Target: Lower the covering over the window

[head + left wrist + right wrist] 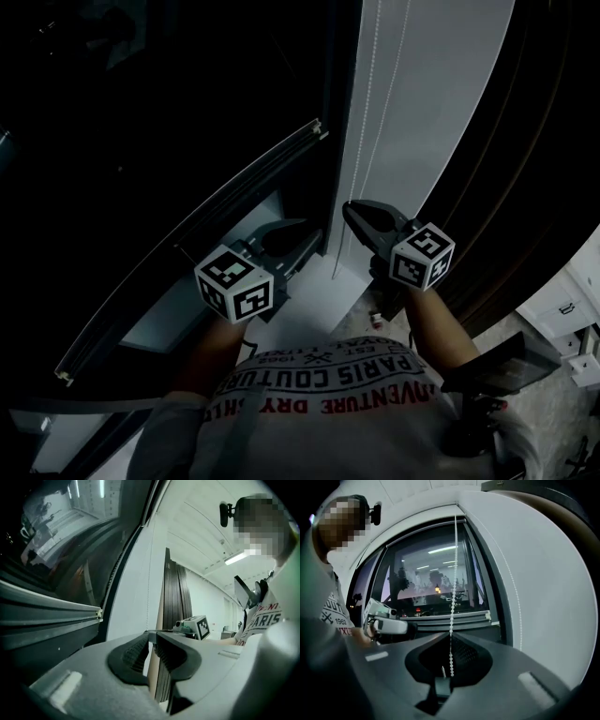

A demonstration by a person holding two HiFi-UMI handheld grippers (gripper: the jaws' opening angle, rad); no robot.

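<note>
Here the white bead chain (pixel 453 573) hangs at the right edge of the window (pixel 426 573), beside the white wall (pixel 543 573). The right gripper (pixel 451 637) has its fingers shut on it; only the right gripper view shows that. The left gripper (pixel 153 639), just left with open room around it, has fingers a little apart, holding nothing. A grey bar (pixel 440 618) crosses low. The covering itself is too dark to make out.

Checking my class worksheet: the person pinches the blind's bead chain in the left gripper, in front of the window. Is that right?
Wrong gripper. The person pinches the bead chain in the right gripper, in front of the window; the right gripper view shows it.
</note>
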